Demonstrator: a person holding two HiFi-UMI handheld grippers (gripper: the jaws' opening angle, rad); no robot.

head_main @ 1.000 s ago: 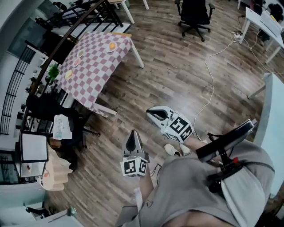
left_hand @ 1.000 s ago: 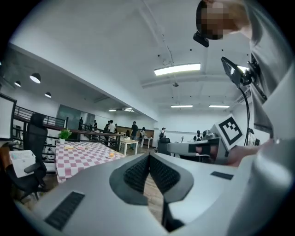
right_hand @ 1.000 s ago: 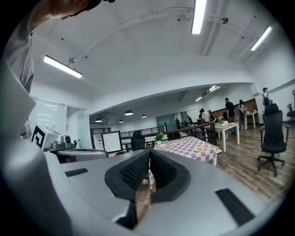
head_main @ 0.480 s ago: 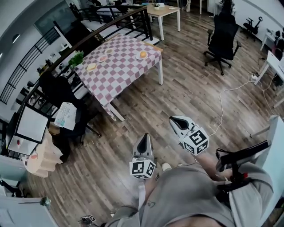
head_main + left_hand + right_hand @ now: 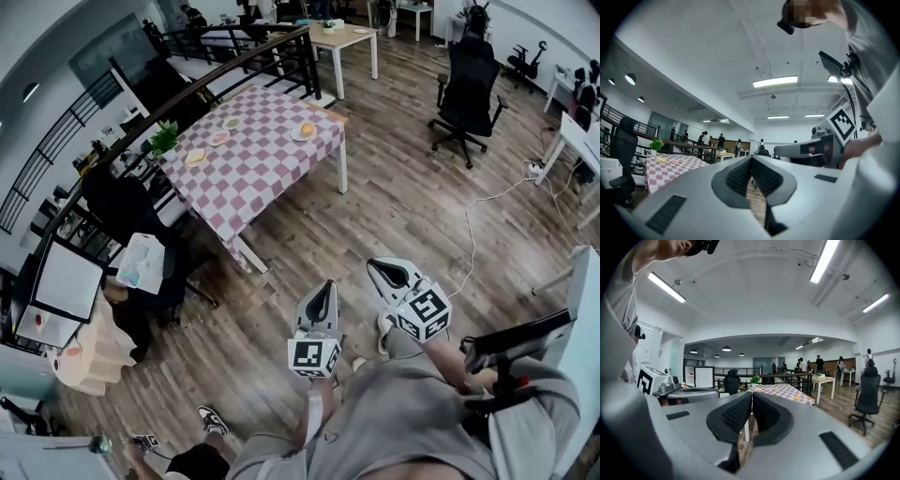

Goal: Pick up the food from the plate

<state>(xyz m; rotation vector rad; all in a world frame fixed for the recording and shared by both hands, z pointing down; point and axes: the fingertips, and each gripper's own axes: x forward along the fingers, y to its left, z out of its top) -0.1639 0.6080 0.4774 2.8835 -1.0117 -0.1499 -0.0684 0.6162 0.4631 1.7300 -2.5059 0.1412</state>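
A table with a pink-and-white checked cloth [image 5: 258,164] stands several steps ahead on the wooden floor. On it are small plates: one with orange food [image 5: 306,130] near the right corner, others [image 5: 195,157] further left. My left gripper [image 5: 325,285] and right gripper [image 5: 374,266] are held low in front of the person's body, far from the table, both shut and empty. In the left gripper view the pads [image 5: 740,174] meet and the table [image 5: 670,168] shows at left. The right gripper view shows its pads [image 5: 765,412] together, with the orange food [image 5: 797,398] beyond.
A black office chair [image 5: 466,84] stands at right, a wooden table [image 5: 343,37] behind. A dark railing [image 5: 234,66] runs behind the checked table, with a green plant [image 5: 164,141]. A white cable [image 5: 473,220] lies on the floor. Another person's shoe [image 5: 211,420] is at bottom left.
The head view has swung, so the checked table has shifted from the upper left toward the middle. Both grippers sit lower in the picture and have stayed shut.
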